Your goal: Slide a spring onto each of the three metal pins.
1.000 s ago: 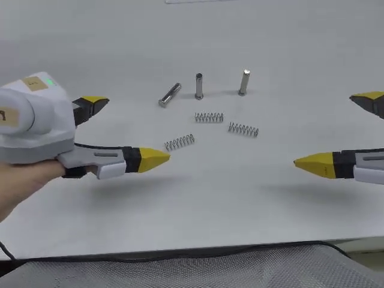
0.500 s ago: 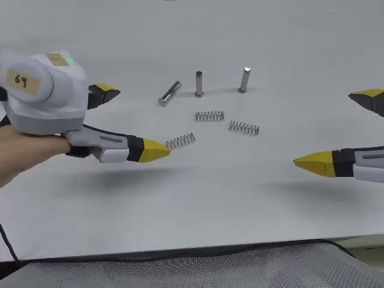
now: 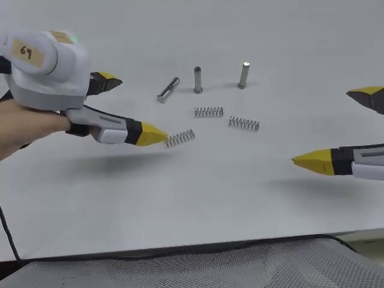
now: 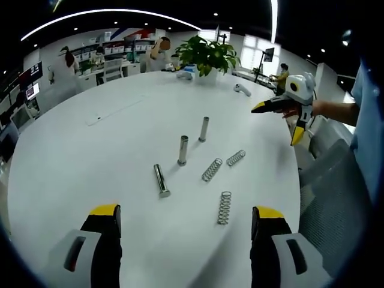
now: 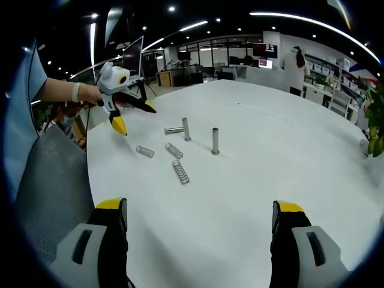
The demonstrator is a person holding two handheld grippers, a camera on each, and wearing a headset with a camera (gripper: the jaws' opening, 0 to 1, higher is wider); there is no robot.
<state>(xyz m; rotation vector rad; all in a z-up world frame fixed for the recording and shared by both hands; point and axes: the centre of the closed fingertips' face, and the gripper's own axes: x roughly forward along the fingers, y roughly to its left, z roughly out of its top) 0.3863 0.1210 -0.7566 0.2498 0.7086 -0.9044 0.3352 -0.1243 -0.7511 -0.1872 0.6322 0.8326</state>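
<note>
Two-jaw left gripper [image 3: 133, 107]: at 9 o'clock on the table [image 3: 210, 198], jaws spread wide, nothing held, pointing toward 3 o'clock.
near spring [image 3: 180, 138]: flat on the table, lies between the left gripper's jaws in the left gripper view, closer to one tip; touching it or just shy, head view too coarse to say.
lying pin [image 3: 168, 89]: on its side at 11 o'clock of near spring, head end toward 7 o'clock, bare.
middle pin [image 3: 197, 80]: upright, at 3 o'clock of lying pin, just beside it, bare.
middle spring [image 3: 209, 111]: flat, at 6 o'clock of middle pin, apart from it.
right spring [image 3: 243, 123]: flat, at 4 o'clock of middle spring, near it.
right pin [image 3: 244, 75]: upright, at 12 o'clock of right spring, bare.
right gripper [image 3: 330, 126]: at 3 o'clock on the table, well apart from the parts, jaws spread wide, empty.
step: looks like the very start, no spring on any pin; left gripper lining up the first pick on near spring.
next move: centre near spring between the jaws, close lightly across the coils so it neither squashes nor rolls away, lift, then thread it down over an upright pin; lying pin probably needs standing up, or holding by the right gripper.
</note>
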